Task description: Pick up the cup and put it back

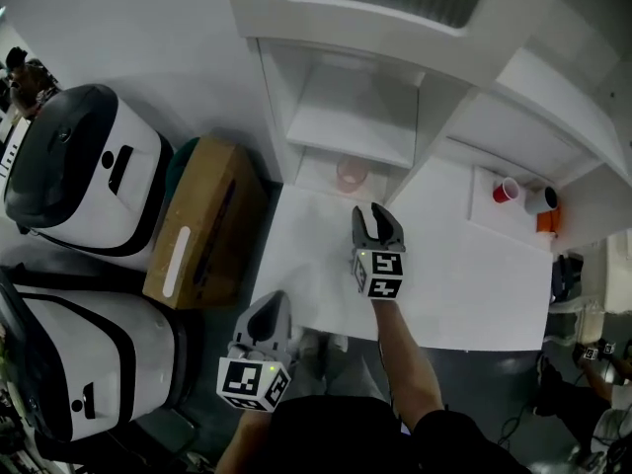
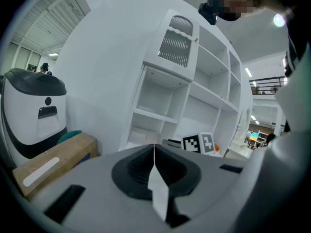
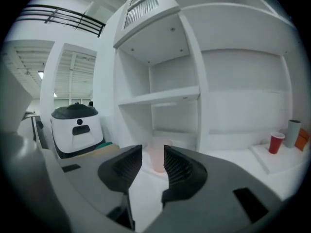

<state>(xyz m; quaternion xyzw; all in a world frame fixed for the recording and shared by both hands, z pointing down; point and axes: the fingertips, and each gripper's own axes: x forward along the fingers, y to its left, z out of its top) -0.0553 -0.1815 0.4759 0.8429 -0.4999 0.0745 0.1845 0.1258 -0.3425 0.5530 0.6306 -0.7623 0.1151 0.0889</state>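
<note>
Cup: a pale pink, see-through cup [image 1: 352,173] stands upright at the far edge of the white counter [image 1: 464,284], toward its far-left corner, set back in the bottom compartment of the white shelf unit [image 1: 351,117].
Right gripper: the right gripper [image 1: 378,223] is held over the counter, aimed at the cup and just short of it; in the right gripper view its jaws stand partly apart with nothing between them, and the cup [image 3: 156,161] shows beyond the gap, untouched.
Left gripper: the left gripper [image 1: 265,319] hangs at the counter's near-left corner, well away from the cup; the left gripper view shows its jaws pressed together and empty.
Far-right corner: a red cup [image 1: 506,191] and a grey-white cup [image 1: 540,199] stand just beside each other, with an orange object [image 1: 549,220] next to them.
Beside the counter: a cardboard box [image 1: 202,220] sits off the left edge, with two white-and-black machines [image 1: 84,166] beyond it.
</note>
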